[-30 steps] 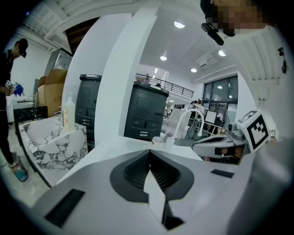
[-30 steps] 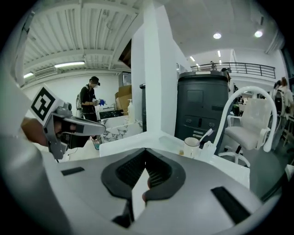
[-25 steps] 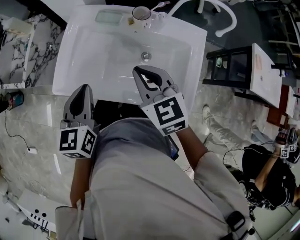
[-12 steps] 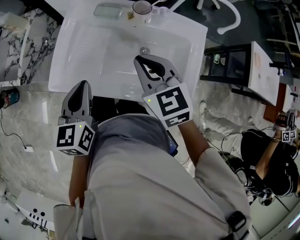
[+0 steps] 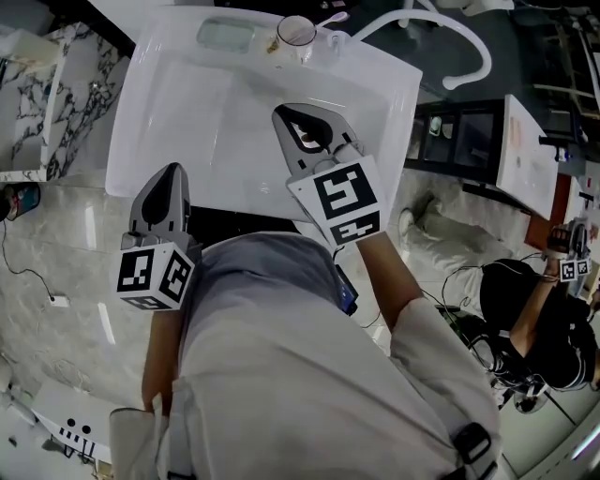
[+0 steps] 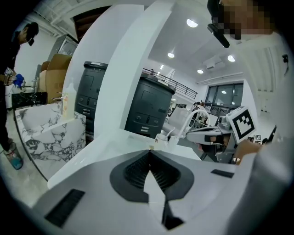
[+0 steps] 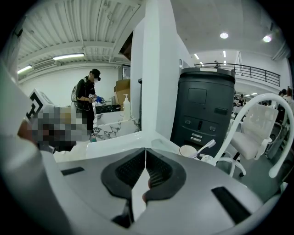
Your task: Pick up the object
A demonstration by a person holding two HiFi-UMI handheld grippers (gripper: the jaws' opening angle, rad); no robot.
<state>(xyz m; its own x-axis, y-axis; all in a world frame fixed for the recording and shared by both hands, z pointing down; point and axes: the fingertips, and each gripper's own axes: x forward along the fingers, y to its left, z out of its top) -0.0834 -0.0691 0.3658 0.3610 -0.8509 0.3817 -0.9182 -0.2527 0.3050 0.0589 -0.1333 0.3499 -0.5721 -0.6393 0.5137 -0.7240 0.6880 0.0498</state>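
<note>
— Where is the left gripper (image 5: 172, 172)?
— It is in the lower left of the head view, at the front rim of the white sink (image 5: 141, 141). Its jaws are pressed together on nothing.
— And the right gripper (image 5: 284, 112)?
— It is in the middle of the frame, over the basin, with its jaws also pressed together and empty.
— The cup (image 5: 297, 31)?
— It stands upright at the upper middle, on the sink's back rim just right of a soap dish (image 5: 225, 36). A toothbrush (image 5: 330, 19) stands in it, and it is well apart from both grippers.
</note>
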